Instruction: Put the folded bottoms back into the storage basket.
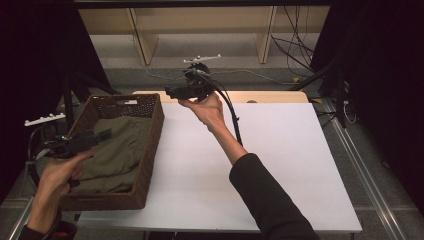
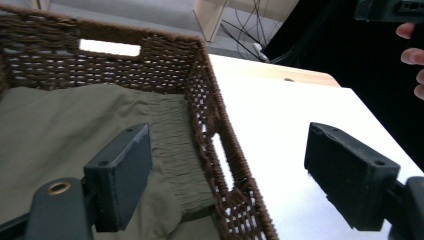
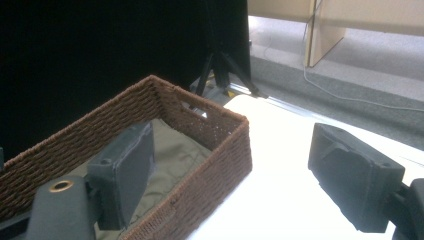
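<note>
A person works at a white counter (image 1: 280, 165), holding 2 grippers, 1 in each hand. A brown woven basket (image 1: 150, 150) sits at the left end of the counter, with its left part overhanging the counter's edge. An olive green cloth (image 1: 117, 150) lies crumpled inside it and covers most of its floor; a gathered, elastic-looking band of the cloth rests against the basket's right wall.

The left gripper (image 1: 102, 135) is above the basket's left side, over the cloth, and points toward the basket's far right. In the left gripper view, its 2 black jaws stand wide apart with nothing between them: 1 is over the cloth (image 2: 65, 130), the other over the bare counter (image 2: 280, 130), with the basket's wall (image 2: 220, 150) between them below. They do not touch the cloth.

The right gripper (image 1: 170, 92) is held up near the far edge of the counter, just beyond the basket's far right corner, pointing left. In the right gripper view, its jaws are also open and empty, framing the basket (image 3: 210, 165) and the cloth (image 3: 175, 150) in it from the counter side.

Behind the counter are a pale wooden shelf unit (image 1: 200, 30) and loose cables (image 1: 295, 55) on a grey floor.
</note>
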`<control>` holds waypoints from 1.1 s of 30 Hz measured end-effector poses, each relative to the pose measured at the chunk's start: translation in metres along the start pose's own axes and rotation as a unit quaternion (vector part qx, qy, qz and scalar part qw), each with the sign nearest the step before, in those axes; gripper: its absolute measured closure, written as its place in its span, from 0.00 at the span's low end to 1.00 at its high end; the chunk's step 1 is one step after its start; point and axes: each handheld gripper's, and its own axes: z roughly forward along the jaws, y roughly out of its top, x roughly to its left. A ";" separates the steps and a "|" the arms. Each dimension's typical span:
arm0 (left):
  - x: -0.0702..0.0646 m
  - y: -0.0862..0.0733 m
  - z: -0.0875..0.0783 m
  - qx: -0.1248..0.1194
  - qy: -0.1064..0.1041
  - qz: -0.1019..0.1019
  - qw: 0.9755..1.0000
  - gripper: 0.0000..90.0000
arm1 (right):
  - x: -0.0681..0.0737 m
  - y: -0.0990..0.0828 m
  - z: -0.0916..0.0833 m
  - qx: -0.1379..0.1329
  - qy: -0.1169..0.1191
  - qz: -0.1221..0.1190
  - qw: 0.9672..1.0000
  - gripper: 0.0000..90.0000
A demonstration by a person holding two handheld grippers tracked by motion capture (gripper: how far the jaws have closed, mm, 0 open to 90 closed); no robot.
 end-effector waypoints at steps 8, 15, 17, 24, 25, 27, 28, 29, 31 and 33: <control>-0.015 -0.003 0.010 0.001 -0.019 0.014 1.000 0.21 | -0.002 -0.006 -0.011 -0.002 0.002 -0.009 1.000 0.22; -0.026 -0.007 0.019 0.000 -0.033 0.022 0.999 0.21 | -0.005 -0.012 -0.022 -0.010 0.004 -0.011 1.000 0.22; -0.030 -0.008 0.021 0.000 -0.037 0.025 0.999 0.21 | -0.006 -0.014 -0.025 -0.011 0.006 -0.012 1.000 0.22; -0.043 -0.010 0.029 -0.005 -0.053 0.037 0.998 0.20 | -0.010 -0.021 -0.034 -0.017 0.004 -0.016 1.000 0.22; -0.045 -0.011 0.030 -0.004 -0.055 0.039 0.998 0.20 | -0.011 -0.022 -0.036 -0.019 0.004 -0.017 1.000 0.22; -0.049 -0.012 0.033 -0.003 -0.059 0.042 0.997 0.20 | -0.013 -0.023 -0.040 -0.022 0.002 -0.017 1.000 0.22; -0.051 -0.012 0.034 -0.004 -0.061 0.044 0.997 0.20 | -0.015 -0.024 -0.042 -0.022 0.000 -0.018 1.000 0.22; -0.053 -0.013 0.035 -0.004 -0.063 0.044 0.997 0.20 | -0.016 -0.025 -0.044 -0.023 0.000 -0.017 1.000 0.22; -0.055 -0.014 0.037 -0.003 -0.067 0.051 0.996 0.20 | -0.018 -0.027 -0.049 -0.026 -0.003 -0.016 1.000 0.22; -0.057 -0.015 0.039 -0.002 -0.068 0.051 0.996 0.20 | -0.021 -0.030 -0.052 -0.026 -0.007 -0.019 0.999 0.21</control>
